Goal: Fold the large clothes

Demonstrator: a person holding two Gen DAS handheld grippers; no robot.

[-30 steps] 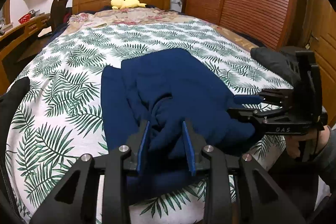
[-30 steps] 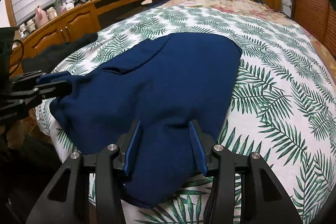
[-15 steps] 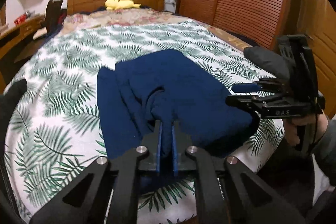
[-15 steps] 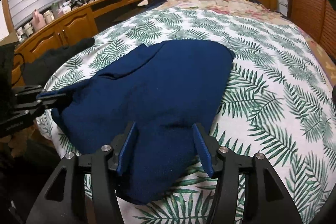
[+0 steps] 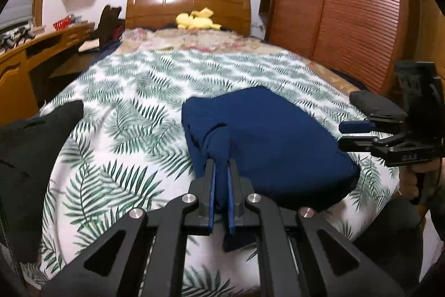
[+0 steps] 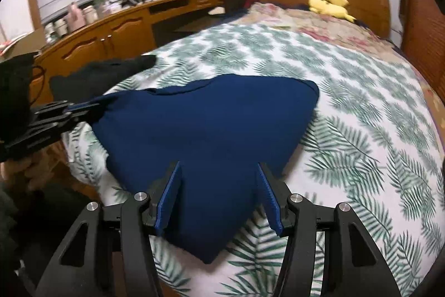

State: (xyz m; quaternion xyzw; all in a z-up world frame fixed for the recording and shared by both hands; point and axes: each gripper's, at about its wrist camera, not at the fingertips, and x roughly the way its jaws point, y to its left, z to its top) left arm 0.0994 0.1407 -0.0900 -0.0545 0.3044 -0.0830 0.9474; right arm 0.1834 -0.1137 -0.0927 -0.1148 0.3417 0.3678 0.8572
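Observation:
A dark blue garment [image 5: 272, 135] lies partly folded on the leaf-print bedspread [image 5: 133, 107], near the bed's foot. My left gripper [image 5: 221, 171] is shut on a bunched fold of it at the garment's left corner, pulled taut toward me. The garment also shows in the right wrist view [image 6: 211, 118]. My right gripper [image 6: 219, 171] is open, its jaws wide apart over the garment's near edge, holding nothing. It shows at the right in the left wrist view [image 5: 353, 134]. The left gripper shows at the left in the right wrist view [image 6: 80, 109].
A black garment [image 5: 33, 135] lies at the bed's left edge. A yellow plush toy [image 5: 197, 20] sits by the wooden headboard [image 5: 189, 2]. A wooden desk and cabinets [image 6: 111, 29] run along the left. A slatted wardrobe [image 5: 347, 13] stands at the right.
My left gripper has shut on the garment's fold and drawn it back and up, tightening the cloth. My right gripper has stayed open and pulled back slightly.

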